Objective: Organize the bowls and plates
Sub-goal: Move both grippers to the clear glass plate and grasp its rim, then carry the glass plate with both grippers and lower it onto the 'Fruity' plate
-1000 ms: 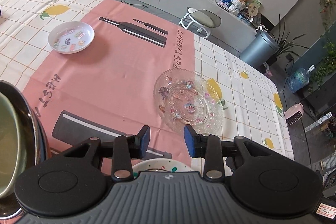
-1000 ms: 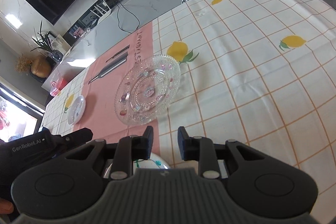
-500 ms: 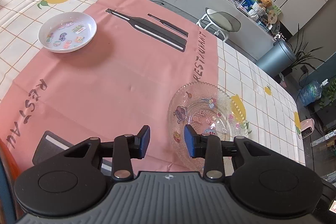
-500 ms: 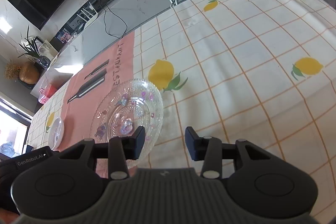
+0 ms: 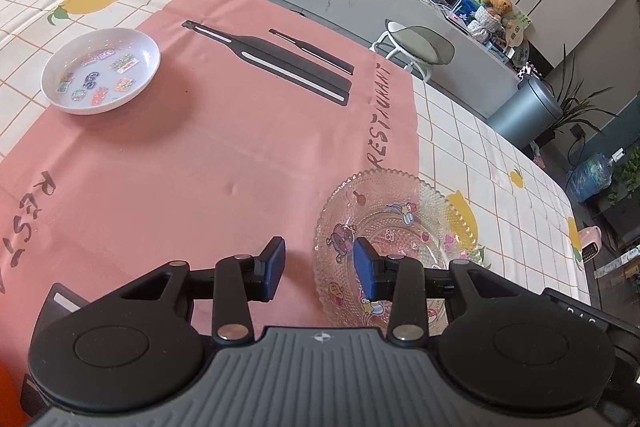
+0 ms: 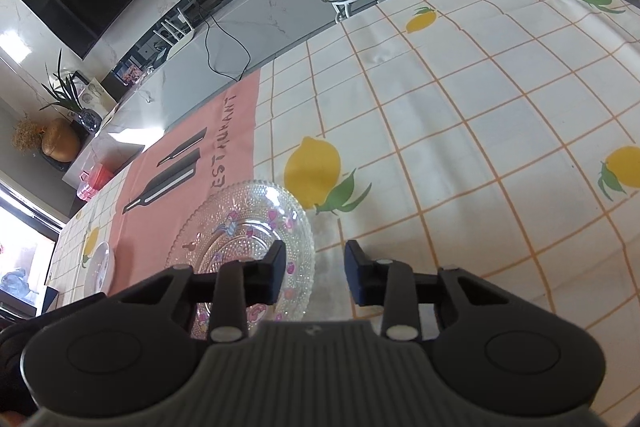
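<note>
Both claws [image 5: 319,265] [image 6: 315,271] part-open, empty

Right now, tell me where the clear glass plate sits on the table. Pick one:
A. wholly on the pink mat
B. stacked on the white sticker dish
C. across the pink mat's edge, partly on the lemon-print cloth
C: the glass plate straddles the pink mat edge, its far side reaching the lemon-print cloth; the white dish sits apart.
</note>
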The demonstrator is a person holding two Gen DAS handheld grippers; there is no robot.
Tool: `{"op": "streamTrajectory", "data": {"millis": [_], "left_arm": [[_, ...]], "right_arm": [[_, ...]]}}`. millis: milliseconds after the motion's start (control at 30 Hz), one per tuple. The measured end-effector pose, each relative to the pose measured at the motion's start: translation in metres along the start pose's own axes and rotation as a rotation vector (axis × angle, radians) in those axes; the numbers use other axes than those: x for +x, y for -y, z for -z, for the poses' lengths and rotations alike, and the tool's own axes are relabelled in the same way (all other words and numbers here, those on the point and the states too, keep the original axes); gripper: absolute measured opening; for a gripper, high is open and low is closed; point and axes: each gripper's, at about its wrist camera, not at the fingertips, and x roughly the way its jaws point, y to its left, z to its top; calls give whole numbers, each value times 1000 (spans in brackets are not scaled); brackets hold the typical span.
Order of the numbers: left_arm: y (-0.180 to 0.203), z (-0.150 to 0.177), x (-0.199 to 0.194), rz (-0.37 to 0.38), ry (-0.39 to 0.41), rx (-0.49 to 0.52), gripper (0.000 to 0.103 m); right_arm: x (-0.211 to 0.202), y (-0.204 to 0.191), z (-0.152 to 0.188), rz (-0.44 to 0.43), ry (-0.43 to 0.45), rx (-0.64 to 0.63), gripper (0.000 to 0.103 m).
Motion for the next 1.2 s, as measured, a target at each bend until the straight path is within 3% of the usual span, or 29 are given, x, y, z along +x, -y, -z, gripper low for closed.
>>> {"op": "streamTrajectory", "data": {"millis": [200,267,800,1200], "left_arm": [[2,2,2,6,3,32,14],[2,1,2,8,-1,18,14],[2,5,-20,-1,27,38,11],[-3,29,-69,34,32,49,11]], "right_arm": [[7,-1,4,-23,1,7,12],[7,0,5,-24,9,18,8],[-4,-2,12,-22,-19,88,7],[-51,-5,40,-34,-11,109,7]]}}
